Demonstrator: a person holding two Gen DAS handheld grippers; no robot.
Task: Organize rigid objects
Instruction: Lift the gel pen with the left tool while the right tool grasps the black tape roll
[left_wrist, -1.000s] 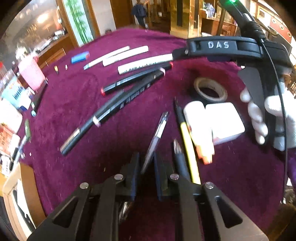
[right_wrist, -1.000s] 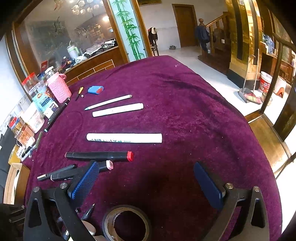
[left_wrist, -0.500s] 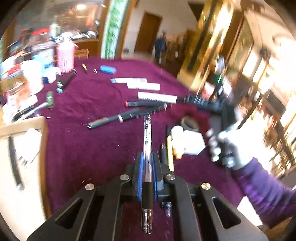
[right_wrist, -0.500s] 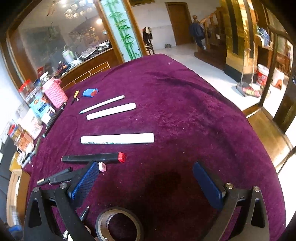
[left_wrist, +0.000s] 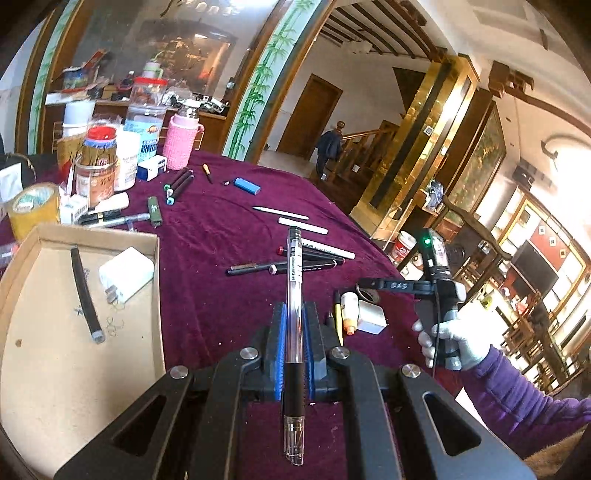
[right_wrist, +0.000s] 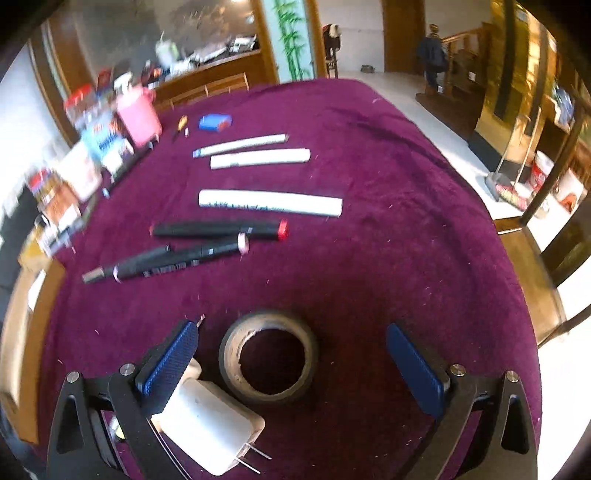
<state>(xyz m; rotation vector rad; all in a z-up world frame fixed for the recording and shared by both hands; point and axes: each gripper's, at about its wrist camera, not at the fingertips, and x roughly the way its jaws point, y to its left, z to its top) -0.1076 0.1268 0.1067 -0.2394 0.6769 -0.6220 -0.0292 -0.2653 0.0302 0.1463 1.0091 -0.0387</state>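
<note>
1. Right now the clear ballpoint pen (left_wrist: 294, 314) is clamped between the blue pads (left_wrist: 281, 343) of the left hand-held gripper (left_wrist: 294, 332), raised above the purple tabletop (left_wrist: 221, 295), its cap end pointing away.
2. Left of it lies a cardboard box (left_wrist: 55, 369) holding a white charger (left_wrist: 125, 273) and a black tube (left_wrist: 85, 295).
3. Meanwhile the right hand-held gripper (right_wrist: 295, 365) is spread wide and empty, over a tape roll (right_wrist: 267, 356), beside a white plug adapter (right_wrist: 210, 424).
4. Beyond sit black markers (right_wrist: 218, 229) and white markers (right_wrist: 269, 202).
</note>
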